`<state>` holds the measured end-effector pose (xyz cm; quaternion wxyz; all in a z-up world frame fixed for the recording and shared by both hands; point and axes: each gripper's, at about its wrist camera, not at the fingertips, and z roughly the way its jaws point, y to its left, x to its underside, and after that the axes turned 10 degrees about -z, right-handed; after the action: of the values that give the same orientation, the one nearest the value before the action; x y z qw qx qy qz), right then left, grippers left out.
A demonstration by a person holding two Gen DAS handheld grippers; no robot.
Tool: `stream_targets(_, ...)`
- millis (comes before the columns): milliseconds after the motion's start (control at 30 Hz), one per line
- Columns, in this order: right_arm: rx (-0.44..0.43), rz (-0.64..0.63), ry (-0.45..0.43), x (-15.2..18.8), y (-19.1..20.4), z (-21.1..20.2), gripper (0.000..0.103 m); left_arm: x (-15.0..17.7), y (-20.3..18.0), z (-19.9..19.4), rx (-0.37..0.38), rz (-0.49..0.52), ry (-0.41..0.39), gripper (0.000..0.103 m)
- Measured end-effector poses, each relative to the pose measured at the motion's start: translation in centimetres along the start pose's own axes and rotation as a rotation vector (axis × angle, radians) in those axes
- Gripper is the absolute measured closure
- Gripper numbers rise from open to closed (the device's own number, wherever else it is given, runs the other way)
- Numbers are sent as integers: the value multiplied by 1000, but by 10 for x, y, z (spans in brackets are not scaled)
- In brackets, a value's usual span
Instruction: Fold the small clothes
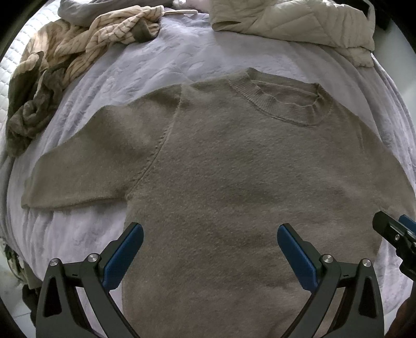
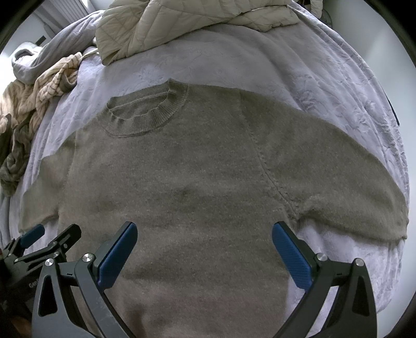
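Spread wide over the sweater (image 1: 221, 169) on the bed (image 1: 208, 52), both the left gripper (image 1: 210, 256) and right gripper (image 2: 204, 253) hold nothing, so bunching is risked if only one knit layer is caught.

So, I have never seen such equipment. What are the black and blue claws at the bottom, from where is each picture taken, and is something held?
Each claw is a hand-held gripper with two blue-padded fingers; a person carries one in each hand. A wide-angle camera sits on each and looks forward along its fingers. One picture comes from the left gripper, the other from the right gripper. Both are open and hold nothing.

Under them a grey-brown sweater lies flat on a pale bedspread, collar pointing away, both short sleeves spread out. Nothing is folded yet. At the far edge lies a cream quilted jacket, and to the left a heap of striped clothes.
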<state>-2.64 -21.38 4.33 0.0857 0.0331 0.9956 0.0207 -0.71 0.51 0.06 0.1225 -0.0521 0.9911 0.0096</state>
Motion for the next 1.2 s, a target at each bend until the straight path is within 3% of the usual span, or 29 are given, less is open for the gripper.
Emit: stream_targets(1200,8,-13,10,7,7,-1,0,4,13,6,15,-10,39,0)
